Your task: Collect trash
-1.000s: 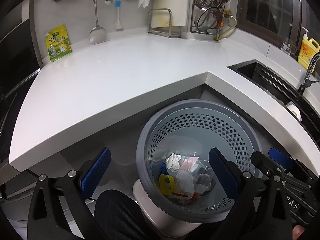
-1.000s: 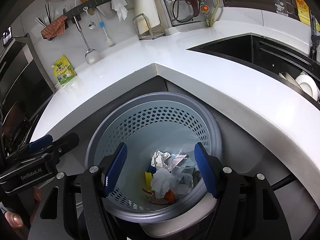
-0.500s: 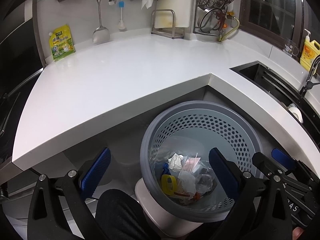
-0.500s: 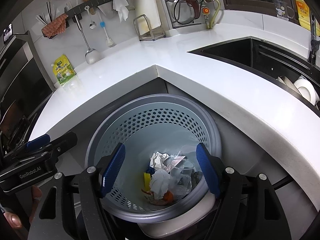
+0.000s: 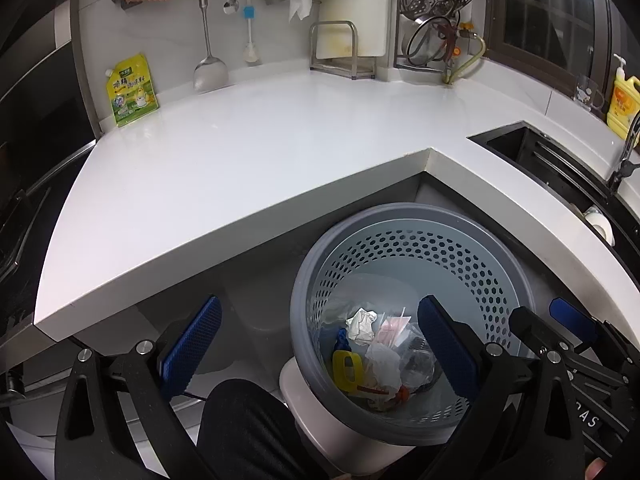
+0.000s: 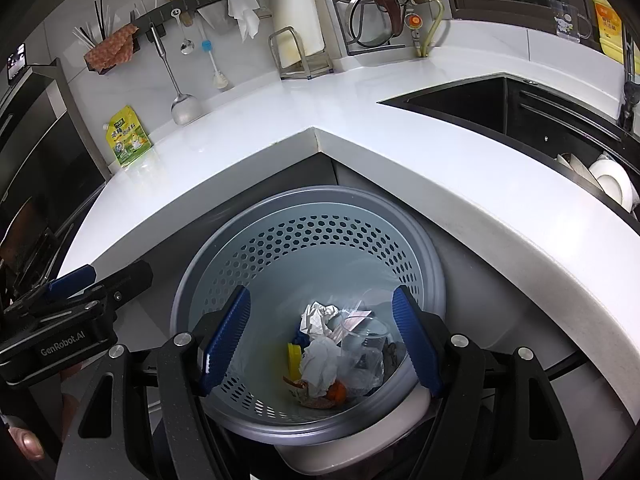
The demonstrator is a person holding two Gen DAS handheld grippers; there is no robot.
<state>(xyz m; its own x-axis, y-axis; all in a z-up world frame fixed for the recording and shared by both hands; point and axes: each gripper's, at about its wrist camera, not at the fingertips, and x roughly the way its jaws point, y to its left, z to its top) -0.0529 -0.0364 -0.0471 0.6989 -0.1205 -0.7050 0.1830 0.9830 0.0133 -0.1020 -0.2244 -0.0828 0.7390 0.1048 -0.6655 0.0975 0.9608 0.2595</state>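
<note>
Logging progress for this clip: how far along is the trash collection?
Looks nearly done. Crumpled paper, a clear cup and other scraps lie in the grey bin. Both hand-held grippers, left and right, are open and empty. The white counter shows no loose trash; only a yellow pouch stands against the wall.

Left gripper (image 5: 320, 344) view tipped slightly: perforated bin (image 5: 496, 280) and counter edge (image 5: 428, 156) sit marginally lower in frame than second ago. Trash pile (image 6: 336, 356) unshifted otherwise; nothing dropped.

sink (image 6: 472, 108) cropped, pouch (image 5: 130, 90) print perhaps illegible
</note>
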